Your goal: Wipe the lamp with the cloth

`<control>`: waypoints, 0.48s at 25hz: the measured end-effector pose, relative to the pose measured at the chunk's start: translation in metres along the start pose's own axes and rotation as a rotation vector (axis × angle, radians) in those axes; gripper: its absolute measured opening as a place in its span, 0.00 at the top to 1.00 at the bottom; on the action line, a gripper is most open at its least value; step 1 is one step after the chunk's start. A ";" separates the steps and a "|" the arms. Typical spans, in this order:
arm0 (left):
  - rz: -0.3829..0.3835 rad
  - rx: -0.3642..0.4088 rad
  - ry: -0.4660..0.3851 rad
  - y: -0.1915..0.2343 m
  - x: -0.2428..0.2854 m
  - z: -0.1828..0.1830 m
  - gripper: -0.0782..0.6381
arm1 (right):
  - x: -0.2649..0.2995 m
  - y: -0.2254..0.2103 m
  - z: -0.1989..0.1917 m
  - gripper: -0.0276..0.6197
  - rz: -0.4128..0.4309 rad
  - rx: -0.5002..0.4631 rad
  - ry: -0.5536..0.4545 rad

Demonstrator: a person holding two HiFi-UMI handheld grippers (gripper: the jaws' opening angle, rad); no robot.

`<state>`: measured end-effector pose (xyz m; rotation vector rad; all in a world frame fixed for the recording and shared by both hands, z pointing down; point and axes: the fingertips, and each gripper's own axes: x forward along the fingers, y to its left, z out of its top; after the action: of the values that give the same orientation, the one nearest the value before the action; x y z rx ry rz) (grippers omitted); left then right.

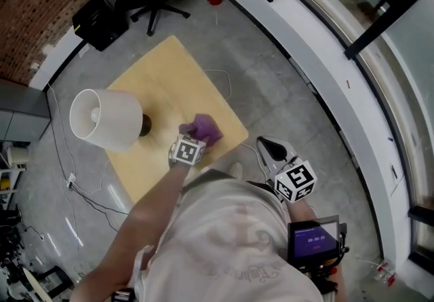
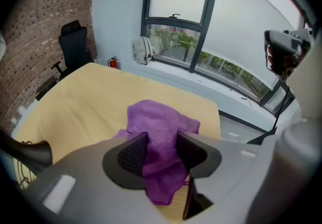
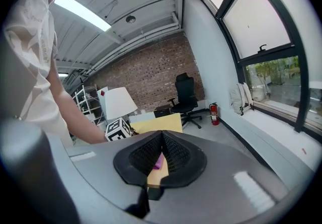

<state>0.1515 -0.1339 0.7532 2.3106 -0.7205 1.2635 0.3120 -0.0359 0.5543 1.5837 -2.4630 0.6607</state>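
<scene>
— While the left gripper (image 2: 161,140) points down at the table (image 1: 169,70), where does the cloth (image 2: 160,115) lie?

— Right between its jaws. They stand wide apart, one pad on each side of the crumpled purple heap. The cloth rests on the pale wooden top, near the edge closest to the person. It is not yet clamped.

— And the lamp (image 1: 102,119)?

— On the same table, left of the cloth in the head view and apart from it. It has a white shade and a dark base (image 1: 144,124).

— The right gripper (image 3: 162,140)?

— Off the table, beside the person's body. Its jaws are closed together and hold nothing. The purple sliver below its pads is the cloth, farther off.

— Anything to read?

— Little. The cube (image 1: 187,151) on each gripper carries black-and-white square markers, not letters. The shirt (image 1: 230,239) has a faint printed script that I cannot make out. A small screen (image 1: 313,239) by the right hand glows purple, with figures too small to read.
</scene>
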 end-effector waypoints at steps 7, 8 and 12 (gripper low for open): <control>0.004 -0.069 -0.077 -0.009 -0.021 0.001 0.72 | 0.015 -0.001 -0.003 0.94 0.097 -0.012 0.023; 0.002 -0.085 -0.103 -0.011 -0.028 0.001 0.73 | 0.019 0.002 -0.004 0.94 0.115 -0.014 0.026; 0.029 -0.181 -0.234 -0.006 -0.071 -0.009 0.73 | 0.044 0.018 -0.004 0.94 0.199 -0.025 0.039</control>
<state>0.1170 -0.1072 0.6963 2.3261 -0.9091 0.9059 0.2765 -0.0644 0.5679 1.3156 -2.6109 0.6776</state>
